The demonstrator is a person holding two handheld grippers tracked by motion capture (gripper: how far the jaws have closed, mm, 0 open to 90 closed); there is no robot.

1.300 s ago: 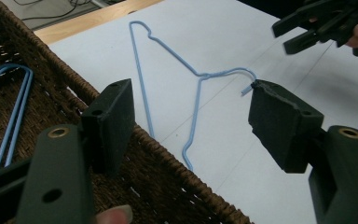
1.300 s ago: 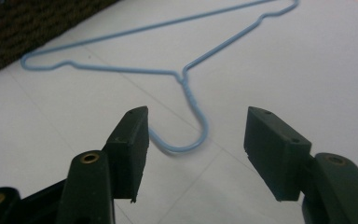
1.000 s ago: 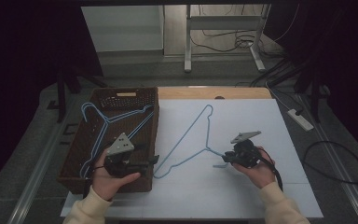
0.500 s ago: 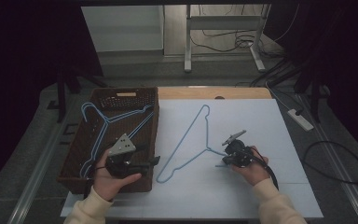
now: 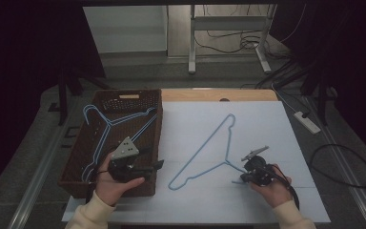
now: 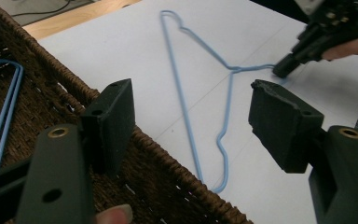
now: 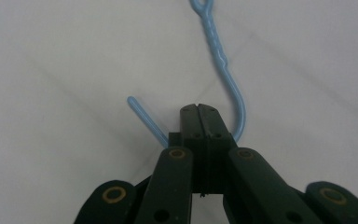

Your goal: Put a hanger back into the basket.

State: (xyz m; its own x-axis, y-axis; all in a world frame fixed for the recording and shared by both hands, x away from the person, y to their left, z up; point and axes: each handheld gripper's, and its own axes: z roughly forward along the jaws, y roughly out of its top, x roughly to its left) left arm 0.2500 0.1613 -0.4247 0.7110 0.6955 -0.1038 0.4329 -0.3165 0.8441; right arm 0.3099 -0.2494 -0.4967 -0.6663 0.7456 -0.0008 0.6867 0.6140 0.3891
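A blue wire hanger [image 5: 205, 151] lies flat on the white table top, its long bar pointing away and its hook [image 7: 235, 102] at the near right. My right gripper [image 5: 240, 179] is shut on the bend of that hook, and the hook's tip sticks out to the left of the closed jaws [image 7: 205, 114]. My left gripper [image 5: 158, 164] hovers open over the near right rim of a brown wicker basket [image 5: 124, 98], with nothing between its pads [image 6: 191, 121]. The left gripper view shows the hanger [image 6: 182, 93] and the right gripper [image 6: 284, 70] beyond.
More blue hangers [image 5: 114, 121] lie inside the basket [image 6: 168, 158] at the table's left. A bare wooden strip [image 5: 219, 94] runs along the far edge. A power strip [image 5: 307, 121] and cables lie on the floor at the right.
The right hand has shifted toward the person with the jaws on the hook, and the hanger has slid right and nearer with it. The left gripper has stayed put.
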